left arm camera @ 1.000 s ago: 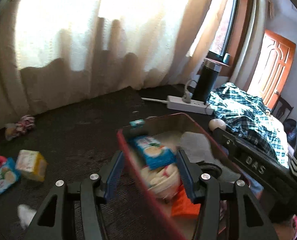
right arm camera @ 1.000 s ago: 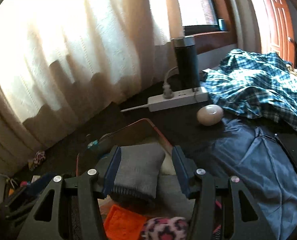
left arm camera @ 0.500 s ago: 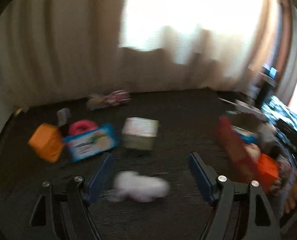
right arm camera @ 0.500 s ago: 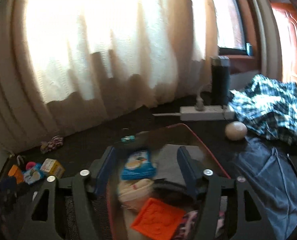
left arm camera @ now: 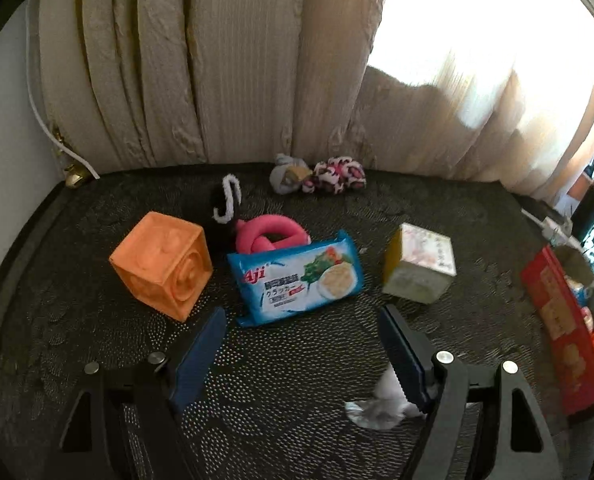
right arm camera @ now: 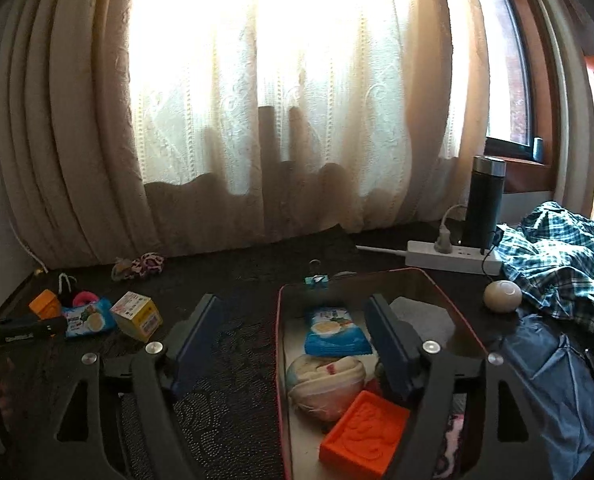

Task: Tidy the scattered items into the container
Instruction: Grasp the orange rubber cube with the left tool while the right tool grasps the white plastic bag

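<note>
My left gripper (left arm camera: 301,344) had its jaws spread and empty above the dark mat (left arm camera: 297,420), facing the blue Aji cracker packet (left arm camera: 297,280). My right gripper (right arm camera: 293,340), jaws just opened, held nothing over the red-rimmed container (right arm camera: 277,360).

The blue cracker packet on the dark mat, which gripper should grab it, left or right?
Left. The left gripper is open and pointing at the blue cracker packet just ahead. The right gripper hangs open over the red container, far from it.
</note>
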Demonstrator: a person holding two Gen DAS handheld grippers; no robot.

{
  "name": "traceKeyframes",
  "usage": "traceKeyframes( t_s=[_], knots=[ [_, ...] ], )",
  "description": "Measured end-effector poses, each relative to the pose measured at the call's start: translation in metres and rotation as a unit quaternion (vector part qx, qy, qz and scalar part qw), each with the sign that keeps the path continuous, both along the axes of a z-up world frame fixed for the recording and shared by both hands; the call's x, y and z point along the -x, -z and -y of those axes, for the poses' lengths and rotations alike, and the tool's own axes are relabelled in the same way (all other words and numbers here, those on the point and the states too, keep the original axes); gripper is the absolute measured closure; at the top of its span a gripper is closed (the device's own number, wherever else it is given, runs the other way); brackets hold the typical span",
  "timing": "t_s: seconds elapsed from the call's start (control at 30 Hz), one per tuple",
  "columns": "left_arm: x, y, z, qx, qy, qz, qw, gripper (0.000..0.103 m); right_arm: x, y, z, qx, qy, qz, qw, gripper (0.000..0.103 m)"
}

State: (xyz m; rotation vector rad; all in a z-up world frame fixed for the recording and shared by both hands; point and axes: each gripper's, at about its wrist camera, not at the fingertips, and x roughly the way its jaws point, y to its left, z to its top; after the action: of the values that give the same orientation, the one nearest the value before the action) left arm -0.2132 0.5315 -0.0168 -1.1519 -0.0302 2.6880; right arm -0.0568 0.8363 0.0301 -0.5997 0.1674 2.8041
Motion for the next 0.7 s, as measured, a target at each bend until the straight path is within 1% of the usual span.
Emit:
traceKeyframes(
  t_s=[0.17,0.3,0.37,0.5,0.6,0.7],
  knots=[
    [0.003,0.005,0.016,-0.008,-0.010,0.008,0.9999,0.023,0.004,0.005,0.011,-0.010,-0.017,0.010,1.000,0.025],
    [0.005,-0.001,0.038,-0.016,-0.025,-0.006,0.9995,0.023,0.007,0.009,0.024,-0.027,-0.036,0.020,0.999,0.025],
    [0.006,-0.004,0.052,-0.016,-0.040,-0.013,0.9990,0.023,0.008,0.012,0.030,-0.034,-0.044,0.024,0.998,0.025],
    [0.014,-0.002,0.073,-0.017,-0.064,-0.018,0.9976,0.023,0.009,0.016,0.038,-0.042,-0.057,0.031,0.997,0.025],
    [0.025,0.005,0.080,-0.001,-0.067,-0.021,0.9976,0.023,0.011,0.019,0.042,-0.046,-0.062,0.036,0.996,0.025],
    [0.037,0.015,0.079,0.036,-0.050,-0.024,0.9978,0.023,0.013,0.022,0.044,-0.049,-0.064,0.041,0.996,0.025]
  ],
)
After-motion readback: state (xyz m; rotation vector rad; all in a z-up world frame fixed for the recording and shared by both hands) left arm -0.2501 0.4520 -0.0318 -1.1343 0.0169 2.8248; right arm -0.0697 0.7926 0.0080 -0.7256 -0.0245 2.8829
